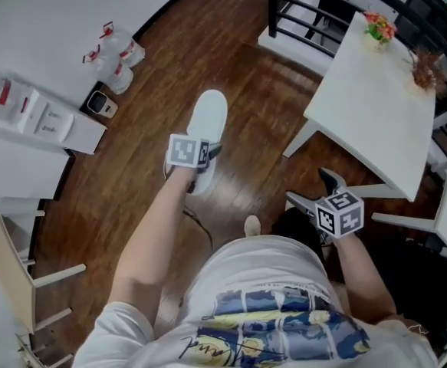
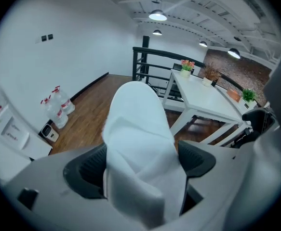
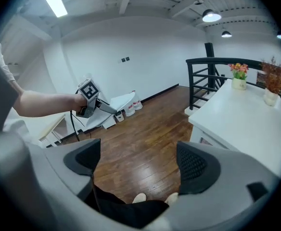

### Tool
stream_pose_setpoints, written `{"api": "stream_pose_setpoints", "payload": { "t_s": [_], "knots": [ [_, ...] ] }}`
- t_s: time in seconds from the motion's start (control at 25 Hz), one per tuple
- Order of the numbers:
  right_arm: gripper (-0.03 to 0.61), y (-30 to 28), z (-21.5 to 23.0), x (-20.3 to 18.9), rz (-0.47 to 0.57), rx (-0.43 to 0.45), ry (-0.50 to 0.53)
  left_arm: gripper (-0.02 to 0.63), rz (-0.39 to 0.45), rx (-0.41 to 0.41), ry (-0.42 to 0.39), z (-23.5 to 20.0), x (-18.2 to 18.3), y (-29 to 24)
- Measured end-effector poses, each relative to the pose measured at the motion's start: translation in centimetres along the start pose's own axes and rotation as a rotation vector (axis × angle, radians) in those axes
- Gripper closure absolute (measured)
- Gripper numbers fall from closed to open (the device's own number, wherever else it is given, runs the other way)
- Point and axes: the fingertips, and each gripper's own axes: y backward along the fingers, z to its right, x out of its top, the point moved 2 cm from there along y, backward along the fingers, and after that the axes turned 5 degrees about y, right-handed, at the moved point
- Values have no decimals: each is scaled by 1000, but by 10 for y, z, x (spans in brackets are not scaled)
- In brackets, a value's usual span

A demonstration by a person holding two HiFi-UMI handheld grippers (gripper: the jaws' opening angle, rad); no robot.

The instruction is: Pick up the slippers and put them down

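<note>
Closest in, one white slipper is pinched between the fingers of my left gripper, held clear of the wooden floor beneath them. The pick-up looks done for this one; setting it down is not yet done. My right gripper has its fingers spread, with nothing between them. I count one slipper and two grippers. Pale tips below the right fingers may be my feet or a second slipper.
</note>
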Motion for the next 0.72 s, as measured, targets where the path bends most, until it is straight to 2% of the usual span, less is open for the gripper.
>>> {"api": "stream_pose_setpoints", "payload": {
  "t_s": [0.12,0.36,0.56,0.72],
  "knots": [
    [84,-33,-14,7,-36,24,27,153,-8,23,100,-39,-20,-15],
    [87,-123,9,21,-137,81,54,155,-51,89,325,-92,-38,-84],
    [103,-249,36,18,-190,120,39,156,-89,148,427,-142,-36,-181],
    [103,-341,50,-19,-263,174,18,158,-128,174,531,-173,-64,-283]
  ]
}}
